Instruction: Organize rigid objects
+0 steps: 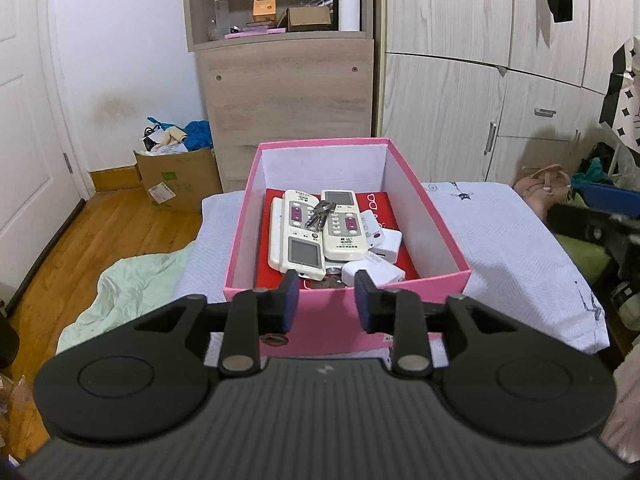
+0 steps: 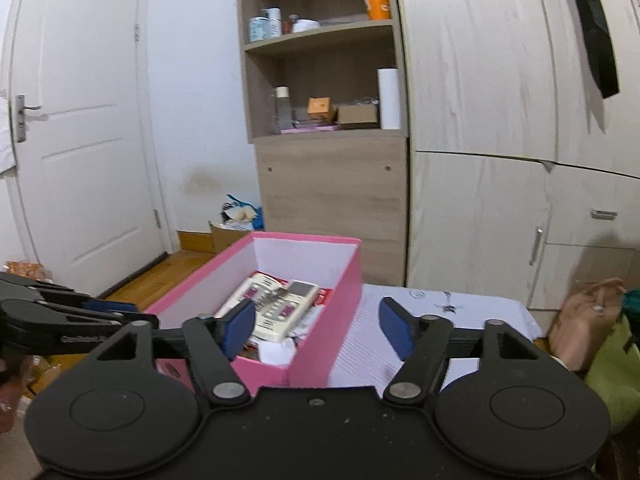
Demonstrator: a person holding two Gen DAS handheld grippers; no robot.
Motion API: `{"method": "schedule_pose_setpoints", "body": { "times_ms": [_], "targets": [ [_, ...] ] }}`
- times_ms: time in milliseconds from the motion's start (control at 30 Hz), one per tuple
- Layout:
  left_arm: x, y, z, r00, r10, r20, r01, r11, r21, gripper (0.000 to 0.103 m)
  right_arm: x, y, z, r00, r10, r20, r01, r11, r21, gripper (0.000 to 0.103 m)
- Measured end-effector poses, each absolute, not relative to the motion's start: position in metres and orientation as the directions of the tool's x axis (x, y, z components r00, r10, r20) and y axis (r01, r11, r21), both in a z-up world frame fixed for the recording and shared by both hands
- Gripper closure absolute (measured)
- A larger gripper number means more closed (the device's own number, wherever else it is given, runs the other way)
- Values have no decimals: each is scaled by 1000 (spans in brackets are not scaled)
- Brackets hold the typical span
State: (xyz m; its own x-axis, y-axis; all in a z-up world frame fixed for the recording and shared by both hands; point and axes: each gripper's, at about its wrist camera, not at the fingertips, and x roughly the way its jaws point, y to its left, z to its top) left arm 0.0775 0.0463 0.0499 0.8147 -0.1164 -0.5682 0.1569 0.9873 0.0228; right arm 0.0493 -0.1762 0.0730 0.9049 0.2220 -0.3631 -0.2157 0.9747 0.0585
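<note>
Two grippers hover empty at the near end of the pink box (image 1: 320,320): the left gripper (image 1: 327,298) with jaws narrowly parted, the right gripper (image 2: 318,326) spread wide over the box's near right corner. Inside lie two white remotes (image 1: 298,232), a bunch of keys (image 1: 320,214) across them and white chargers (image 1: 374,270) toward the near right corner. Under the box a white cloth (image 1: 500,240) covers the surface.

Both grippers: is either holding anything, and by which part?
Nothing is held. The left gripper and right gripper both stand open and empty near the pink box.
</note>
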Motion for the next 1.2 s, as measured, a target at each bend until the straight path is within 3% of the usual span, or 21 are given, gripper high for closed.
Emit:
{"method": "schedule_pose_setpoints", "body": {
  "times_ms": [33, 67, 500, 667, 733, 800, 1200],
  "targets": [
    [77, 47, 50, 814, -114, -569, 156, 987, 24, 67, 47, -176, 72, 910, 212, -356, -207, 977, 51, 2],
    [76, 47, 49, 814, -110, -571, 150, 988, 24, 64, 44, -177, 71, 917, 207, -340, -204, 978, 46, 1],
    [69, 51, 48, 828, -67, -557, 101, 994, 31, 34, 44, -180, 68, 916, 116, -384, -100, 993, 61, 0],
    [67, 51, 48, 828, -60, -557, 96, 995, 35, 31, 39, -173, 72, 919, 74, -386, -69, 997, 27, 0],
    [66, 50, 48, 831, -56, -554, 95, 995, 43, 19, 38, -171, 72, 920, 69, -385, -64, 998, 27, 0],
    [66, 50, 47, 839, -39, -542, 85, 994, 61, 13, 38, -172, 73, 917, 75, -391, -66, 997, 36, 0],
    [67, 48, 45, 841, -21, -541, 79, 993, 85, 1, 39, -173, 71, 910, 22, -413, -20, 1000, 10, 0]
  ]
}}
